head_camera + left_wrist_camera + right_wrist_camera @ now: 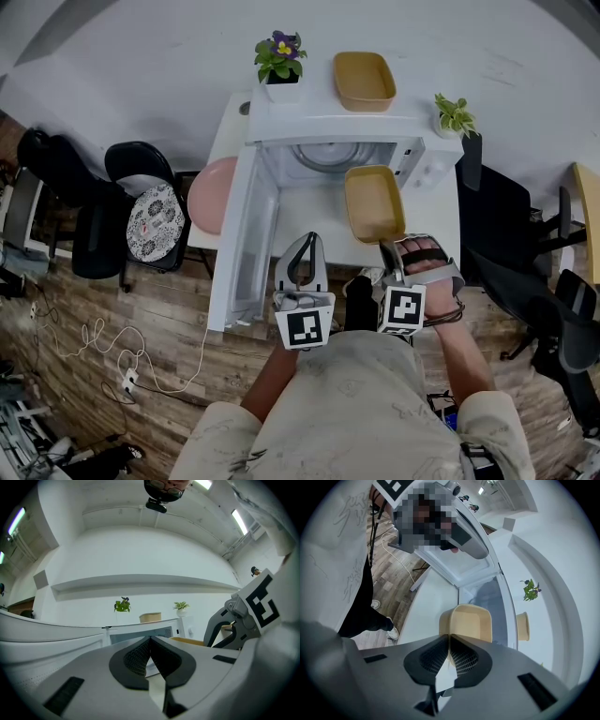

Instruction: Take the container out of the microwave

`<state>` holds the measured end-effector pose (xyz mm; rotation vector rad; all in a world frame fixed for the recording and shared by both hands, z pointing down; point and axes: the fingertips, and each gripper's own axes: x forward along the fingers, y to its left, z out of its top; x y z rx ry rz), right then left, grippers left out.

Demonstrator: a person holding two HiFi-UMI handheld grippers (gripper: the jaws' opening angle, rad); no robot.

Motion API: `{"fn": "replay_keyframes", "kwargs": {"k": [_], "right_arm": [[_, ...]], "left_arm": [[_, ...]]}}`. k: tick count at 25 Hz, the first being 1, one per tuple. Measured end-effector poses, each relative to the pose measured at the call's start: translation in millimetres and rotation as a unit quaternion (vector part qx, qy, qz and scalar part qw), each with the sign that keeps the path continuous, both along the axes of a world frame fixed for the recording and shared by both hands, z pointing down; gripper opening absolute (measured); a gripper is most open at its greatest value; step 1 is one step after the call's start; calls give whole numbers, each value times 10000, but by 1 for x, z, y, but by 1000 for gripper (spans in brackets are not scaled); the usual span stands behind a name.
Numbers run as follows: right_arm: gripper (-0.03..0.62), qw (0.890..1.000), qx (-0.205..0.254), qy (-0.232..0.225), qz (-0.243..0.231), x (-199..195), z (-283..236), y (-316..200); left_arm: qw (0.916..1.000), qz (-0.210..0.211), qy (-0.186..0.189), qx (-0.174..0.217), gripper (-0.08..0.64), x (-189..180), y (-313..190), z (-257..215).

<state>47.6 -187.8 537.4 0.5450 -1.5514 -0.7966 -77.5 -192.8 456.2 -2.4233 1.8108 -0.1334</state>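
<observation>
Hovering nearest, the left tongs (150,641) are clenched on nothing. The right tongs (449,637) pinch the near rim of the tan rectangular container (471,623), which stands on the white surface (314,214) before the open white microwave (328,127).

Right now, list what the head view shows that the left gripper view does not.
Only the head view: the wooden floor, white cables, a patterned cushion, a pink round object beside the microwave. Only the left gripper view: ceiling lights, and the left gripper close up, jaws shut on nothing. Both: the microwave, flowering plant, small green plant, tan container on the table, second tan container on top, right gripper.
</observation>
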Motion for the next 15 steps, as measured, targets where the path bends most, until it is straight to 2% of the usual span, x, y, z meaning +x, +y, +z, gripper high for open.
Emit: {"fn": "replay_keyframes", "kwargs": {"k": [15], "right_arm": [[29, 9999, -96, 58, 19, 3, 6, 3]], "left_arm": [[10000, 12, 24, -47, 8, 4, 0, 4]]}}
